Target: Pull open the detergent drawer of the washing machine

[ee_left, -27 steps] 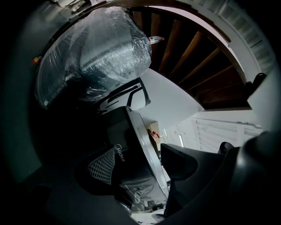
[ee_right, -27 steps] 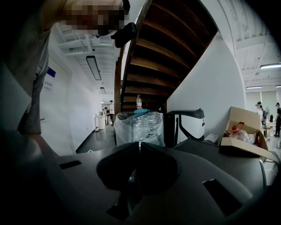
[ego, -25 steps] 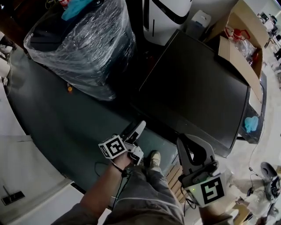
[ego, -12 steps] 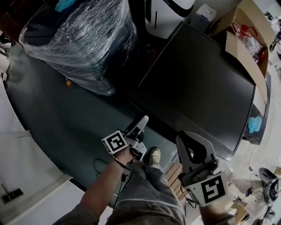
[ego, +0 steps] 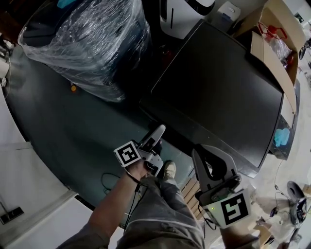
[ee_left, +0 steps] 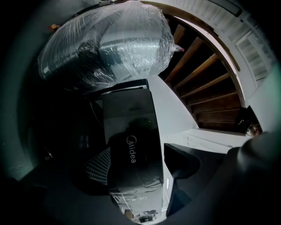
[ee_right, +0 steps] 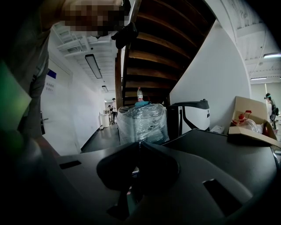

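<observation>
A black washing machine (ego: 218, 92) fills the middle and right of the head view, seen from above. In the left gripper view, which is rolled sideways, its glossy dark front panel with a Midea wordmark (ee_left: 131, 151) lies straight ahead. I cannot make out a drawer seam on it. My left gripper (ego: 158, 137) is at the machine's near front corner, pointing level at it. Its jaws are opening and nothing is between them; one dark finger (ee_left: 181, 161) shows at the right. My right gripper (ego: 197, 156) is by the machine's front edge, its tips (ee_right: 136, 169) pressed together and empty.
A big plastic-wrapped bundle (ego: 87, 44) stands left of the machine, with a white appliance (ego: 187, 14) behind it. An open cardboard box (ego: 272, 44) is on the far right. The person's leg and shoe (ego: 169, 170) are below the grippers. A wooden staircase (ee_left: 206, 88) rises overhead.
My left gripper has edged closer to the machine's front corner and rolled a little. The right gripper has hardly moved.
</observation>
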Action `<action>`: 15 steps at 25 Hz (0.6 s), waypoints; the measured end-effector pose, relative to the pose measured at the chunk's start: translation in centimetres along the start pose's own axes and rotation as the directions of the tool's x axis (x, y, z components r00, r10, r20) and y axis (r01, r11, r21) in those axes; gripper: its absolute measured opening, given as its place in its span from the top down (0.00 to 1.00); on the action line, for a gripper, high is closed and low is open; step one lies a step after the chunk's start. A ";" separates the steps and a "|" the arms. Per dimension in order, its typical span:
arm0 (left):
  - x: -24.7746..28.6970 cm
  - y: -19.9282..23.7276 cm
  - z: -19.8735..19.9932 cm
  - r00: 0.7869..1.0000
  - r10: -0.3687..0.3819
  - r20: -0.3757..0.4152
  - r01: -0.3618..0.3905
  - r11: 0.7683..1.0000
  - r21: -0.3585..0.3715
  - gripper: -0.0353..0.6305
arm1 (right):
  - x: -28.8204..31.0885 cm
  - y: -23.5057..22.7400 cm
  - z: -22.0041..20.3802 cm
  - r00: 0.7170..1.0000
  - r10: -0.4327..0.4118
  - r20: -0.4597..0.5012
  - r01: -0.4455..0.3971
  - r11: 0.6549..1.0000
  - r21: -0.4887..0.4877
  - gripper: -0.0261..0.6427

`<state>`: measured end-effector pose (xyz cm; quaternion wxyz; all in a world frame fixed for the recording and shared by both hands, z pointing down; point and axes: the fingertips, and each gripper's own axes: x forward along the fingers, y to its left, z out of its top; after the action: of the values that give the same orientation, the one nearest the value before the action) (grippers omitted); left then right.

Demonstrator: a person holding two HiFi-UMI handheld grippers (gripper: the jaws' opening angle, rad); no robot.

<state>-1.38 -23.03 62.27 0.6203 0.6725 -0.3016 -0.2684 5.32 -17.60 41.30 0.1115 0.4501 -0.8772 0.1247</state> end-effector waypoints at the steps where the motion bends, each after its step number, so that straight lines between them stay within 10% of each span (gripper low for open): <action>1: 0.0 0.0 0.0 1.000 -0.002 0.003 0.002 1.000 -0.003 0.38 | 0.0 -0.1 -0.1 1.000 0.000 -0.001 0.000 1.000 0.000 0.90; 15: 1.0 0.5 -0.4 0.998 -0.058 0.018 0.059 0.997 -0.047 0.32 | 0.1 0.2 -0.5 1.000 0.004 -0.011 -0.004 1.000 0.000 0.90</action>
<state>-0.46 -23.53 62.86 0.6255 0.6639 -0.2806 -0.2989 5.16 -17.41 41.81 0.1164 0.4478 -0.8773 0.1274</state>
